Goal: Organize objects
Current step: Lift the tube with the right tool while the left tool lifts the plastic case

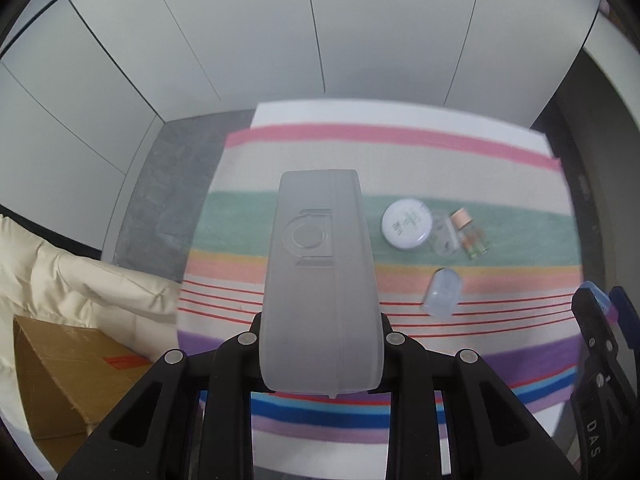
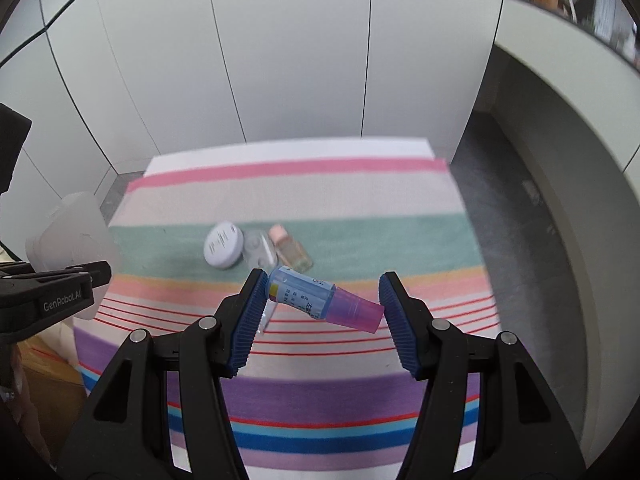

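Note:
My left gripper point(image 1: 320, 324) is shut on a frosted translucent plastic case point(image 1: 318, 280), held above the striped cloth; it also shows at the left of the right wrist view point(image 2: 72, 236). My right gripper point(image 2: 320, 300) is shut on a small bottle with a blue label and purple cap point(image 2: 324, 300), held end to end between the blue pads. On the green stripe lie a round white tin point(image 1: 406, 229) point(image 2: 223, 245), a clear lens case point(image 1: 442, 238) point(image 2: 259, 249) and a small pink-capped bottle point(image 1: 472, 238) point(image 2: 290, 250). A small clear blue cap point(image 1: 442, 292) lies on the cloth.
The striped cloth point(image 1: 400, 160) point(image 2: 320, 360) covers a table against white wall panels. A cream cushion point(image 1: 80, 280) and a cardboard box point(image 1: 72, 380) sit at the left. Grey floor point(image 2: 520, 240) lies to the right of the table.

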Demonstrator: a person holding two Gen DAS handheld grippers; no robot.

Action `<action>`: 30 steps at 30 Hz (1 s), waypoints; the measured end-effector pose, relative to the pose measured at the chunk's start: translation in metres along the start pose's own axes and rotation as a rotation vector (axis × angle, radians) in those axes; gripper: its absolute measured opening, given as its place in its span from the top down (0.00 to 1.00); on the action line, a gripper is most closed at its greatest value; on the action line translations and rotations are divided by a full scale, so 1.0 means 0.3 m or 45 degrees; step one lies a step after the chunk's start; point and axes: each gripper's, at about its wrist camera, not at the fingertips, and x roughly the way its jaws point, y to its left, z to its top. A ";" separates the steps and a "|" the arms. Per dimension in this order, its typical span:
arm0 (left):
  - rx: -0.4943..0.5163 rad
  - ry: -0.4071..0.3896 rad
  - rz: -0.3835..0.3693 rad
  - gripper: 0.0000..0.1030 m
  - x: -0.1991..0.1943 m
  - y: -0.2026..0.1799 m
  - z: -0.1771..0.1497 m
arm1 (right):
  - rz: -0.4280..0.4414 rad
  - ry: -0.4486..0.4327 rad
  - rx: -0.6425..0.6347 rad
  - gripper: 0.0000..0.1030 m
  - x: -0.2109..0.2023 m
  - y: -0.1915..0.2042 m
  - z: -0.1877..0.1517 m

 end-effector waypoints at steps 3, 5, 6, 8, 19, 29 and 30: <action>-0.007 -0.053 0.007 0.73 -0.107 0.024 0.001 | -0.002 -0.012 -0.018 0.41 -0.093 0.005 0.059; 0.003 -0.099 0.009 0.73 -0.189 0.039 0.002 | 0.010 -0.031 -0.027 0.41 -0.164 0.010 0.095; 0.001 -0.112 0.004 0.73 -0.231 0.035 -0.007 | 0.011 -0.040 -0.034 0.41 -0.199 0.014 0.111; -0.004 -0.144 -0.013 0.73 -0.303 0.049 -0.011 | 0.019 -0.070 -0.047 0.41 -0.276 0.024 0.142; 0.010 -0.262 -0.097 0.73 -0.619 0.091 -0.072 | 0.059 -0.202 -0.107 0.41 -0.619 0.066 0.234; -0.014 -0.271 -0.122 0.73 -0.699 0.142 -0.125 | 0.067 -0.221 -0.134 0.41 -0.734 0.098 0.224; -0.019 -0.274 -0.113 0.73 -0.698 0.146 -0.130 | 0.068 -0.220 -0.135 0.41 -0.740 0.099 0.222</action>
